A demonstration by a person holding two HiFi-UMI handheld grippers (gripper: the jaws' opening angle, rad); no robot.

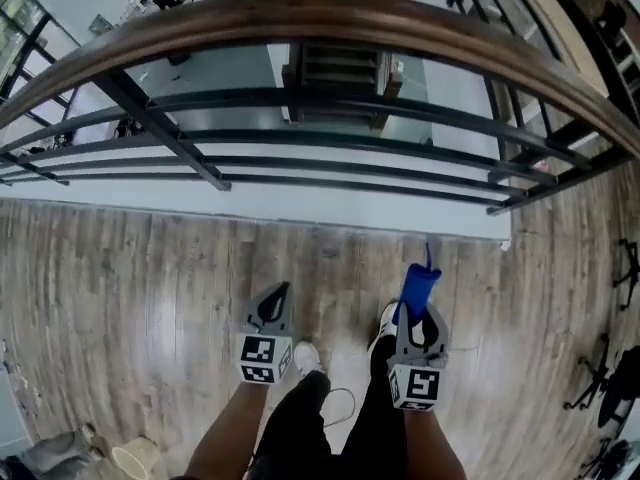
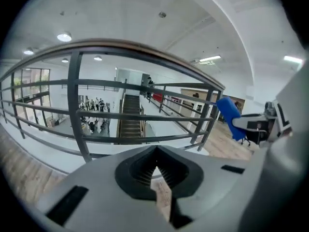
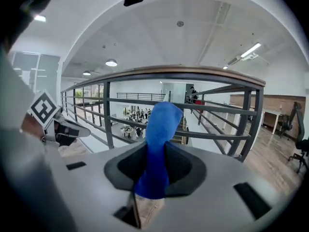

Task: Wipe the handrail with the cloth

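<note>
Right tool (image 1: 416, 314) sits at 5 o'clock in the head view, jaws clamped on a blue cloth (image 1: 419, 282). The cloth is bunched into a roll and sticks up out of the tips toward 12 o'clock. Right gripper view confirms it: cloth pinched between the jaws, free end standing above them. Left tool (image 1: 279, 296) is at 7 o'clock with its jaws closed tip to tip and nothing between them, and it points to 12 o'clock too. Both forearms (image 1: 232, 430) come in from 6 o'clock, roughly parallel and held low over the wood floor (image 1: 120, 298), marker cubes facing the camera. White shoes (image 1: 307, 357) show between the two tools.

Wooden handrail (image 1: 320, 13) arcs across the top of the head view from 9 through 12 to 3 o'clock, with black bars (image 1: 330, 138) under it. It is well apart from both tools, and neither tool nor the cloth touches it. In both gripper views the rail runs ahead of and above the jaws. Staircase (image 1: 338, 68) is visible beyond the bars at 12 o'clock.
</note>
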